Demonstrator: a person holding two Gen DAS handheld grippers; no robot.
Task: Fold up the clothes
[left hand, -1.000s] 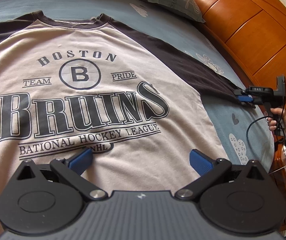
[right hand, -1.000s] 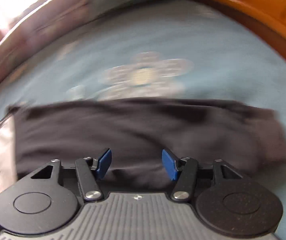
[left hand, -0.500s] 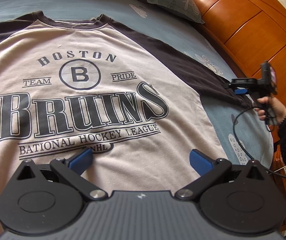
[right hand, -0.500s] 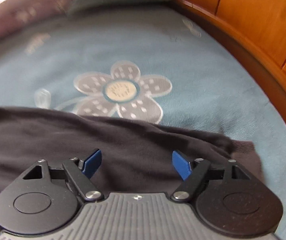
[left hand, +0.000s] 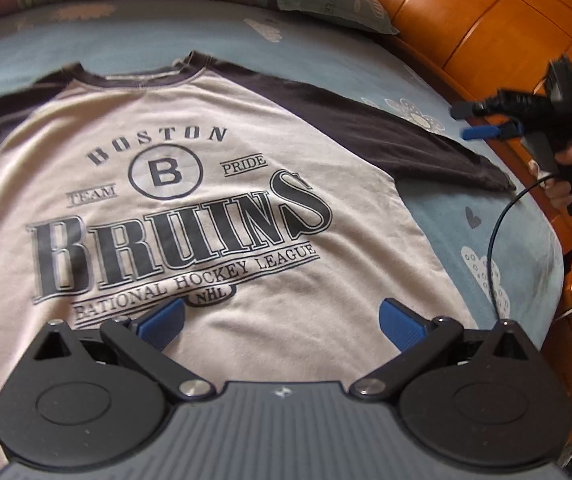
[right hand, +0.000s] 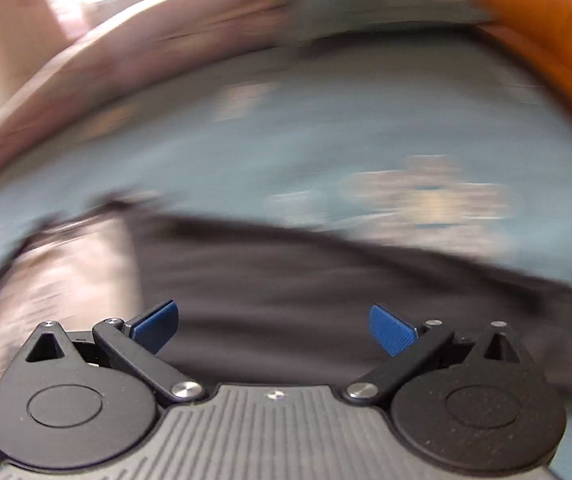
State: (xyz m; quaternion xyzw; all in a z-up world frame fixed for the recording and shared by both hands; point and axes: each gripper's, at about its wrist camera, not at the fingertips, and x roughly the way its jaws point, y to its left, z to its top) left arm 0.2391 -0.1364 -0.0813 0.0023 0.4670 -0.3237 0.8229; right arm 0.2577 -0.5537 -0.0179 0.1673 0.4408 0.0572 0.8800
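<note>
While opening, right claw (right hand: 271,330) tilts down over dark sleeve (right hand: 286,300).

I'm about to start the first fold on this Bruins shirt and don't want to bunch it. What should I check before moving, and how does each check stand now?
1. Shirt lies spread on the bed, print up: ok.
2. Dark sleeve stretched out flat to the side: ok.
3. Left gripper open, nothing between its pads: ok.
4. Right gripper free of the sleeve; its jaws are opening and no cloth is pinched between them: ok.
5. The other sleeve laid flat: cannot tell, it runs out of the left wrist view.
6. Right wrist view sharp enough to aim a grasp: not ok, it is blurred.
</note>
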